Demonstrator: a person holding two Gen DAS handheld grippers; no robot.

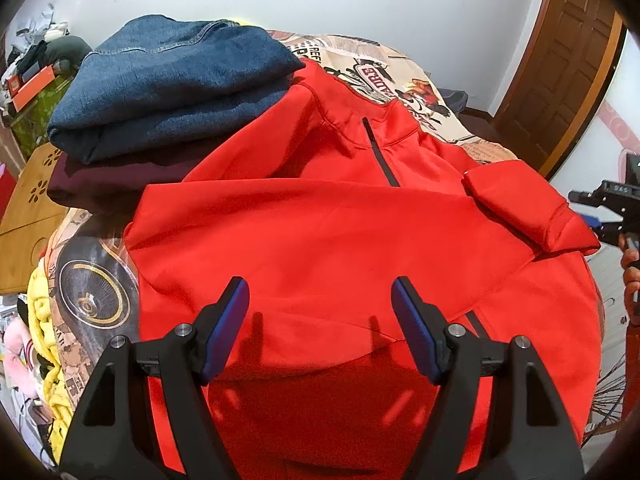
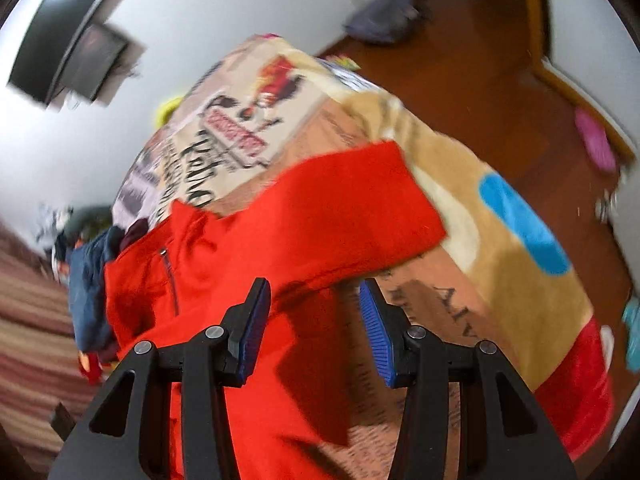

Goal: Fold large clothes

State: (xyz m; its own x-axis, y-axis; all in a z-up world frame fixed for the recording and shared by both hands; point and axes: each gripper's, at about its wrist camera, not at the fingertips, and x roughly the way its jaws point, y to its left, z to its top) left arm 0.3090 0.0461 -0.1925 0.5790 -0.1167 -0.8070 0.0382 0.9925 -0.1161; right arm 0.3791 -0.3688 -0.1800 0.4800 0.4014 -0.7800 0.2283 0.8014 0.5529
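White walls, printed blanket (image 1: 404, 76) — red jacket (image 1: 340, 240) spread, jeans (image 1: 172, 84) stacked.

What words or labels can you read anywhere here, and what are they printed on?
"REF": on the printed blanket, beside the folded jeans.
Lettering on the blanket's red badge: upside down, not surely readable.
The black script on the blanket: too blurred.
On the red jacket: none seen.
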